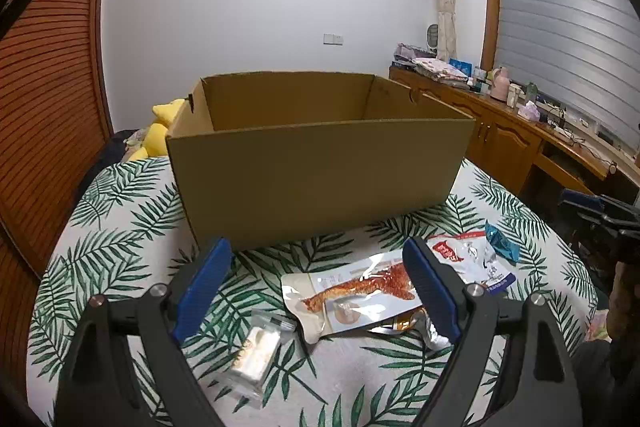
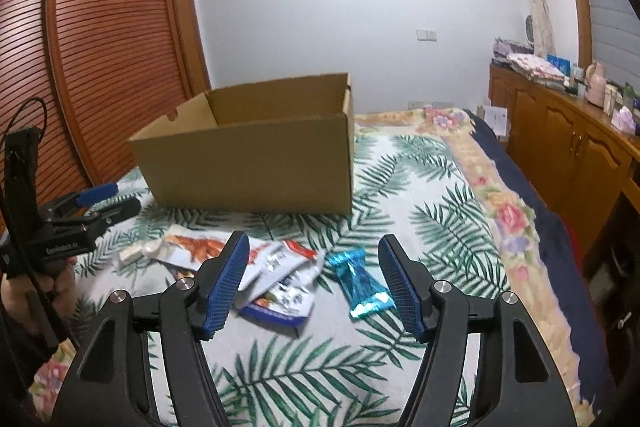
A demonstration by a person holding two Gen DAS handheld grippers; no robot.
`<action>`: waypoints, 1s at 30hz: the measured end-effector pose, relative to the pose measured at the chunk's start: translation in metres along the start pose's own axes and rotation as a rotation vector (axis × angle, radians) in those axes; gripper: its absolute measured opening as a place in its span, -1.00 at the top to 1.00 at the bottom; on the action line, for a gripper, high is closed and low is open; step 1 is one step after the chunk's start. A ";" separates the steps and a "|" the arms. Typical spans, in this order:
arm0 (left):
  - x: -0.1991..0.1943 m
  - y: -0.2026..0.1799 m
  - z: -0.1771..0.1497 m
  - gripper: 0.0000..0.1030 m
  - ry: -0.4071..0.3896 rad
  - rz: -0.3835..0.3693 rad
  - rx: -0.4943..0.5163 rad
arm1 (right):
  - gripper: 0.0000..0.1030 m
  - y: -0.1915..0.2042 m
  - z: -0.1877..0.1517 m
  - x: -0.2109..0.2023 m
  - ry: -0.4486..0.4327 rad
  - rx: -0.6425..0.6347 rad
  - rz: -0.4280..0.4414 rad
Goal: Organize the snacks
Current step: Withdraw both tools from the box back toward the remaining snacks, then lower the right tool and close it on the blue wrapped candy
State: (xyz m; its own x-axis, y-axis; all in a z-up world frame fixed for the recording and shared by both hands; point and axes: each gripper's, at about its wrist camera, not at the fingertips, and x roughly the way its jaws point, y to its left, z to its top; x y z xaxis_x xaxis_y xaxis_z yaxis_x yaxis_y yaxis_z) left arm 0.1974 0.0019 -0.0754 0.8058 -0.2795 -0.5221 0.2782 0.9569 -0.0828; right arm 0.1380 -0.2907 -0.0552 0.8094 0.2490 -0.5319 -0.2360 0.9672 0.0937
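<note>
- left gripper (image 1: pixel 316 291): jaws wide apart, nothing between the pads, hovering over the bed (image 1: pixel 120 227) with its leaf-print cover; also seen at the left edge of the right wrist view (image 2: pixel 96 203).
- clear packet with a white block (image 1: pixel 256 351): lies on the cover low between the left gripper's fingers, nearer the left one.
- cardboard box (image 1: pixel 312 179): open top, standing on the bed behind the snacks; its inside floor isn't visible from either view.
- pouch with an orange-red food print (image 1: pixel 360 295): flat on the cover in front of the box, its right end hidden behind the left gripper's right finger.
- white pouch with red label (image 2: pixel 280 279): just right of the printed pouch, overlapping it; blue band along its near edge.
- blue foil snack bar (image 2: pixel 360 283): on the cover right of the white pouch, lying between the right gripper's fingers, closer to the right one, not touched.
- right gripper (image 2: pixel 312 279): jaws wide, empty, above the snack pile.
- wooden cabinet (image 2: pixel 560 131): beside the bed at far right, top cluttered.
</note>
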 end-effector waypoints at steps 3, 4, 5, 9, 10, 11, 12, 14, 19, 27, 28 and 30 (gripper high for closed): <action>0.004 -0.001 -0.004 -0.72 0.011 0.004 0.001 | -0.33 -0.007 -0.008 0.005 0.020 0.007 -0.015; 0.005 -0.001 -0.005 -0.72 0.015 0.004 0.002 | -0.33 -0.009 -0.011 0.007 0.027 0.010 -0.022; 0.007 -0.002 -0.006 -0.72 0.018 0.003 0.003 | -0.33 -0.012 -0.013 0.010 0.033 0.012 -0.025; 0.010 -0.004 -0.011 -0.72 0.026 0.003 0.012 | -0.33 -0.021 -0.020 0.021 0.067 0.022 -0.044; 0.012 -0.004 -0.012 -0.72 0.029 0.002 0.014 | -0.33 -0.024 -0.022 0.024 0.075 0.022 -0.048; 0.013 -0.004 -0.013 -0.72 0.031 0.001 0.013 | -0.33 -0.026 -0.023 0.028 0.088 0.020 -0.051; 0.014 -0.003 -0.014 -0.72 0.034 -0.001 0.013 | -0.33 -0.027 -0.024 0.031 0.097 0.016 -0.053; 0.016 -0.003 -0.016 -0.72 0.040 0.000 0.014 | -0.32 -0.029 -0.025 0.040 0.121 0.001 -0.062; 0.021 -0.004 -0.022 -0.72 0.053 0.002 0.015 | -0.19 -0.038 -0.021 0.064 0.192 -0.002 -0.042; 0.026 -0.003 -0.022 -0.72 0.071 -0.008 0.013 | 0.15 -0.034 -0.017 0.092 0.275 -0.056 -0.019; 0.026 -0.003 -0.023 -0.72 0.075 -0.008 0.012 | 0.21 -0.032 -0.017 0.095 0.286 -0.066 -0.022; 0.027 -0.002 -0.023 -0.72 0.079 -0.011 0.005 | 0.35 -0.031 -0.019 0.100 0.303 -0.080 -0.028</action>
State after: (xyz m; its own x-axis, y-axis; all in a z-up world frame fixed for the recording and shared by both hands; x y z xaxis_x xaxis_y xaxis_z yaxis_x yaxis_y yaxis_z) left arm 0.2067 -0.0058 -0.1092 0.7590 -0.2825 -0.5866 0.2893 0.9535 -0.0848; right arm 0.2159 -0.2967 -0.1269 0.6220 0.1843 -0.7610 -0.2669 0.9636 0.0152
